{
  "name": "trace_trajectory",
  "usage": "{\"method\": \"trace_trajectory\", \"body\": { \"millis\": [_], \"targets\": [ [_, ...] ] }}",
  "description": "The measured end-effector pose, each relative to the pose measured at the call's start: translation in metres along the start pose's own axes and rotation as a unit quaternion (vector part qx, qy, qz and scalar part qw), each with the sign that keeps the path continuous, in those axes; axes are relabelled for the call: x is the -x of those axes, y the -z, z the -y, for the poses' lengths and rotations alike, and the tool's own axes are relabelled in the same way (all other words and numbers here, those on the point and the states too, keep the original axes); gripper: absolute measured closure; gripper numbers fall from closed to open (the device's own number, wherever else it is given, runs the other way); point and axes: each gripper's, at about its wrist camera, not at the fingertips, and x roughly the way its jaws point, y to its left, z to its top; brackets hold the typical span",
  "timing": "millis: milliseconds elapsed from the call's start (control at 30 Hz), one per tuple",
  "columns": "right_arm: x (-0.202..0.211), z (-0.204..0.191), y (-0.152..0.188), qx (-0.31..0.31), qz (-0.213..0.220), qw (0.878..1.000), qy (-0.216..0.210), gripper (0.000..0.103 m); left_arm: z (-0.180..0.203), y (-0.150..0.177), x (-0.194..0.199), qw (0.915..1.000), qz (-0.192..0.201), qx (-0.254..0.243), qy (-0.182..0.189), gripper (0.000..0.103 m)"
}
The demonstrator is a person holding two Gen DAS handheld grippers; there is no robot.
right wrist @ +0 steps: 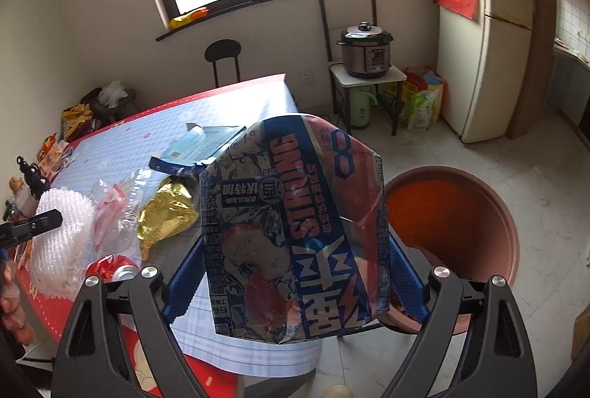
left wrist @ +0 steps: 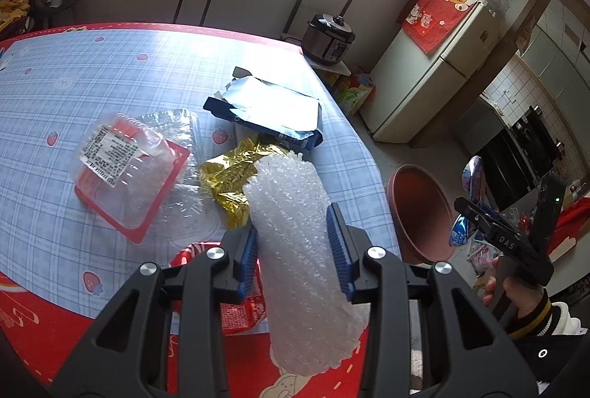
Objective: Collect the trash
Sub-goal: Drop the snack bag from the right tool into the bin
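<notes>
Your right claw [right wrist: 295,272] is clenched on a flattened can [right wrist: 291,228], pinching its two side edges so the printed face stands upright toward the lens. You hold it off the bench [right wrist: 121,143] edge, beside and above the bin [right wrist: 461,210] on the floor, which looks like the drop point; whether the can is already over the opening is hard to judge through the fisheye.

Your left claw [left wrist: 293,250] grips a foam roll [left wrist: 295,232] across its middle, the soft roll sticking out past the fingers at both ends, lifted over the near bench edge. A mid-body pinch keeps it from sagging.

Outward on the bench, trash not yet collected: a gold wrapper [left wrist: 228,176] just beyond the roll, a clear tray [left wrist: 129,165] to its left, a torn blue box [left wrist: 265,110] farther back, and a red can [right wrist: 110,269] near the front edge. The bin sits to the right of the bench, within reach of either claw.
</notes>
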Motion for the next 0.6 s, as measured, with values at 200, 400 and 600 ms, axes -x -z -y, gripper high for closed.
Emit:
{"method": "trace_trajectory", "body": {
  "millis": [200,400,600],
  "targets": [
    [-0.006,0.073,-0.009,-0.024,-0.006,0.999,0.044,0.016,0.035,-0.004,-0.019,1.0,-0.003,-0.006,0.005,0.065],
    [-0.025,0.121,-0.016,-0.033,-0.019,0.998,0.058,0.016,0.06,-0.007,-0.031,1.0,-0.005,-0.007,-0.004,0.065],
    [-0.041,0.14,-0.022,-0.039,-0.026,0.997,0.062,0.015,0.074,-0.006,-0.032,0.9997,-0.007,-0.013,-0.018,0.065]
  ]
}}
